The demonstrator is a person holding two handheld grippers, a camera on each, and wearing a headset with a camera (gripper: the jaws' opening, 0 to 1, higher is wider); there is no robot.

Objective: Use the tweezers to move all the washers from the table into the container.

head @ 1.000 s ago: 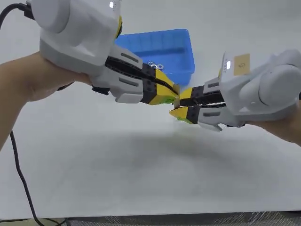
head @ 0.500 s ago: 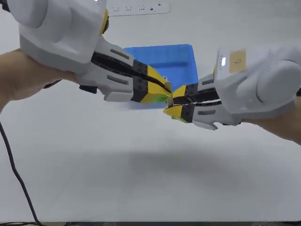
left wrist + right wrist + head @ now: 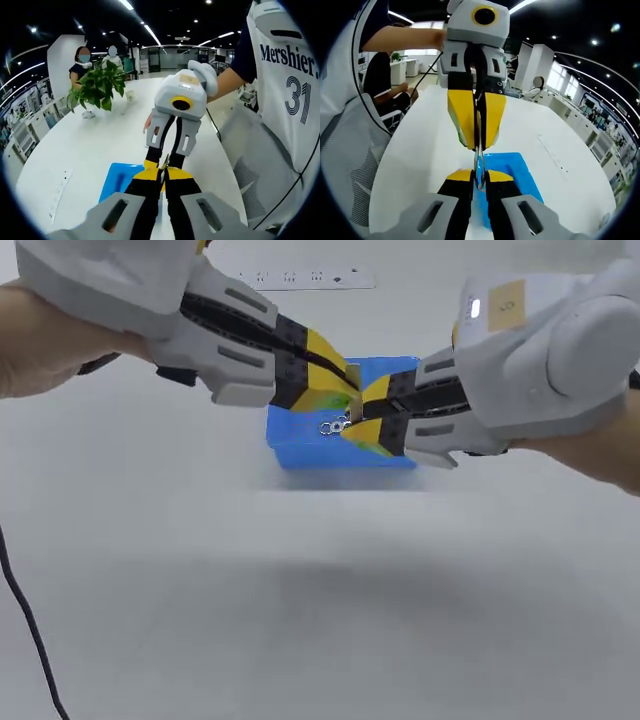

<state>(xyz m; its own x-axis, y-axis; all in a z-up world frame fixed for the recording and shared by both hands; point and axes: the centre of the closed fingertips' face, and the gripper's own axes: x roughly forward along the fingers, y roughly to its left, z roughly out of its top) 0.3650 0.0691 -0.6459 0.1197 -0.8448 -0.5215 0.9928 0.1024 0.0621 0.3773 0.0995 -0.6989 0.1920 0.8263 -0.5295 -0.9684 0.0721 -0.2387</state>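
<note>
Because tweezers this slim are hard for one pair of jaws to both carry and squeeze, you hold them between your two tools, tip to tip. From the upper left, your left gripper [image 3: 344,396] reaches in with its jaws pressed together on the tweezers [image 3: 478,165]; I judge that this grip steadies them. Just beneath the meeting tips sits the blue container [image 3: 300,453], with a small cluster of washers [image 3: 330,427] lying on its floor. Holding the tips over its open top makes sense, since anything released there should fall inside and not onto the white table [image 3: 300,590]. Whether a washer hangs in the tweezer tips right now, I cannot tell. From the right, your right gripper [image 3: 356,420] comes in head-on, its jaws likewise closed on the tweezers. Easing that pinch would probably let the arms spring apart, so loosen it gently and keep the left side firm.
</note>
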